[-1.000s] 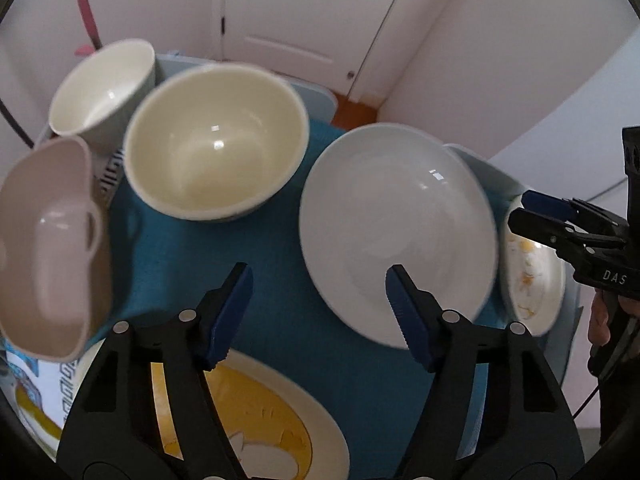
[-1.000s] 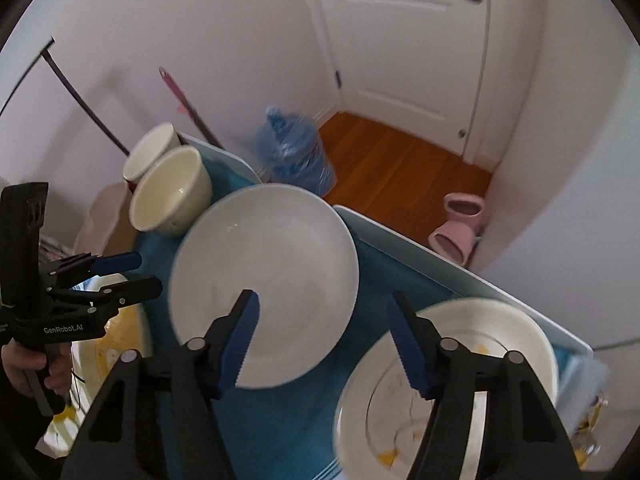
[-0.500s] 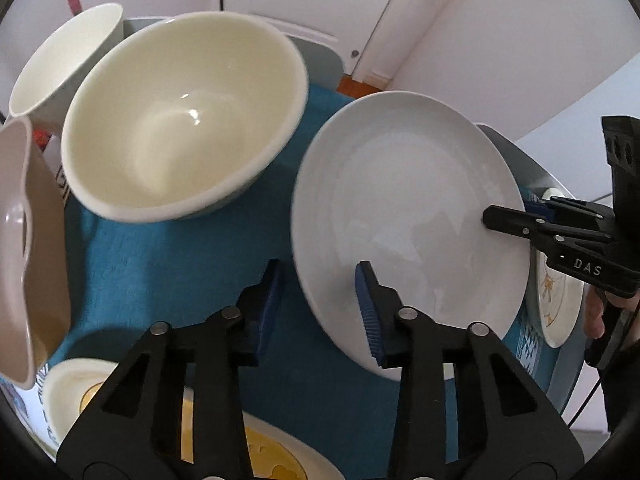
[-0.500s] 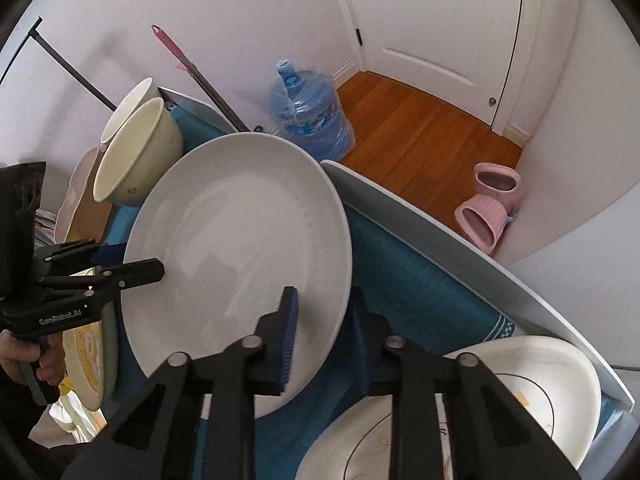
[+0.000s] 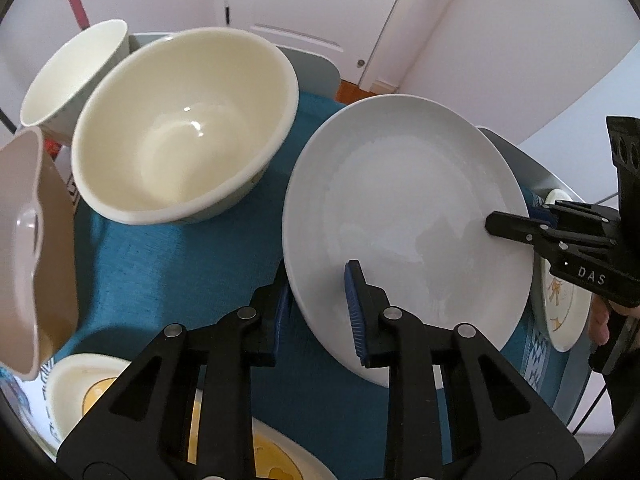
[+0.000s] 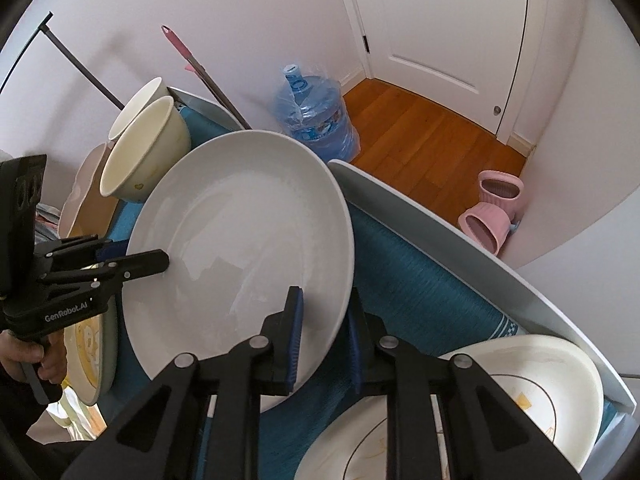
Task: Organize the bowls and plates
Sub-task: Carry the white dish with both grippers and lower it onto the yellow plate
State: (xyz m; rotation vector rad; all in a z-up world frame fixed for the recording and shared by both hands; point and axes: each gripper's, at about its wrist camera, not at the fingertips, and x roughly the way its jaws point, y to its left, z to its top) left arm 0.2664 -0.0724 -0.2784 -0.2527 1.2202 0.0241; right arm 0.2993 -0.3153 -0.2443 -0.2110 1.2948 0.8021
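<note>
Blue cloth (image 5: 168, 264); left hand-held gripper (image 5: 320, 312), right hand-held gripper (image 6: 324, 344) both pinching white plate (image 5: 404, 208) rim.

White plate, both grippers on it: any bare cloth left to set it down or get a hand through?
One bare patch of blue cloth lies between the cream bowl, the white plate and the left gripper. A second runs between the plate and the grey tray rim. The left edge is crowded: pink dish, small bowl, yellow-print plate.

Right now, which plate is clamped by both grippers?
The plain white plate, pinched at opposite rims by the left gripper and right gripper; the patterned plates lie untouched.
</note>
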